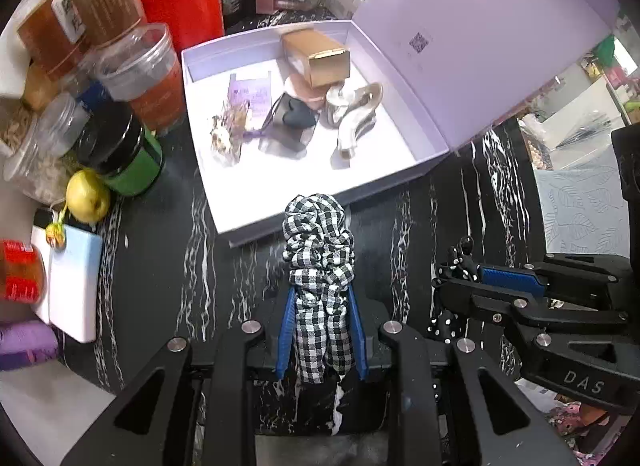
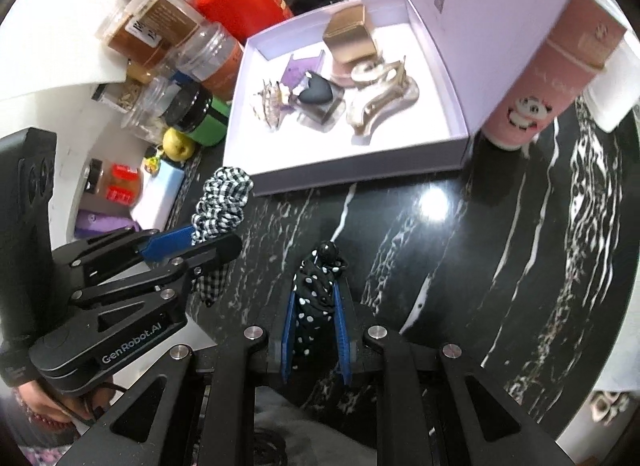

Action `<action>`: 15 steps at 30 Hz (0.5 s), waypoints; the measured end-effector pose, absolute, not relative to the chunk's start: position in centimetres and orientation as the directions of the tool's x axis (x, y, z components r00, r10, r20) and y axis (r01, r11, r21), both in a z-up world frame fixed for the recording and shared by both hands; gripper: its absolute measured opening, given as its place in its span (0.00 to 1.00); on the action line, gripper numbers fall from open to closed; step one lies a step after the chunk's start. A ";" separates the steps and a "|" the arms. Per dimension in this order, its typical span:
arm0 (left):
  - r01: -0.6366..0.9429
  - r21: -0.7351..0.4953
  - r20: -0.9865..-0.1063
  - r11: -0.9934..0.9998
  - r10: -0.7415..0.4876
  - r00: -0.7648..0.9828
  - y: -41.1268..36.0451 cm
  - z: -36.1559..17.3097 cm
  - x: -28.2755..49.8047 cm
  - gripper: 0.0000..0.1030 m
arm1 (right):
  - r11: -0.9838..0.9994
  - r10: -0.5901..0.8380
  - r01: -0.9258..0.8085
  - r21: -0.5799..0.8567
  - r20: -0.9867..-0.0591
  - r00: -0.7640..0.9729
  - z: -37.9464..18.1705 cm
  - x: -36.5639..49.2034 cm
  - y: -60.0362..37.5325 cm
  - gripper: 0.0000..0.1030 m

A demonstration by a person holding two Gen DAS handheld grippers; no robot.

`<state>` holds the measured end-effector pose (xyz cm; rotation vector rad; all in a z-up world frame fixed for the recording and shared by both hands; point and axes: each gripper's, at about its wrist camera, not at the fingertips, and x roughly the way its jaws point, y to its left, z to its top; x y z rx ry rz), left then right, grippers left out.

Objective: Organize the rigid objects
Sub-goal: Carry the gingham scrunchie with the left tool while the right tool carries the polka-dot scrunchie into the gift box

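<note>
Left wrist view shows the lilac box (image 1: pixel 320 193) as our landmark, open on the black marble bench (image 1: pixel 168 266), lid standing at its far side. Inside lie a brown carton (image 1: pixel 320 55), a pearly claw clip (image 1: pixel 354 113), a clear case with a black heart (image 1: pixel 290 121) and a small beaded clip (image 1: pixel 228 133); we judge the clips brittle and the carton light and stiff.

Just in front of the box, our left tongs (image 1: pixel 322 330) are clenched on a checked scrunchie (image 1: pixel 318 250). Beside them the right tongs (image 2: pixel 316 326) are clenched on a black dotted hair tie (image 2: pixel 316 290). Both are soft, light fabric, best pinched mid-bunch.

Left of the box, jars (image 1: pixel 136 73), a red canister (image 1: pixel 184 1) and a yellow fruit (image 1: pixel 87 195) crowd the bench. At its right corner a pink cup (image 2: pixel 548 77) stands close, so we would go in over the low front wall.
</note>
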<state>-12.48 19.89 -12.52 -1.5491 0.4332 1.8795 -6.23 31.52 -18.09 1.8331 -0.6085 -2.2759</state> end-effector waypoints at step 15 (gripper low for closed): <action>-0.694 -0.130 -0.949 -0.708 0.292 -0.121 22.3 -11.2 -16.9 0.23 | -0.938 -0.300 -0.081 0.338 -0.904 -0.304 -15.4 -10.9 31.7 0.17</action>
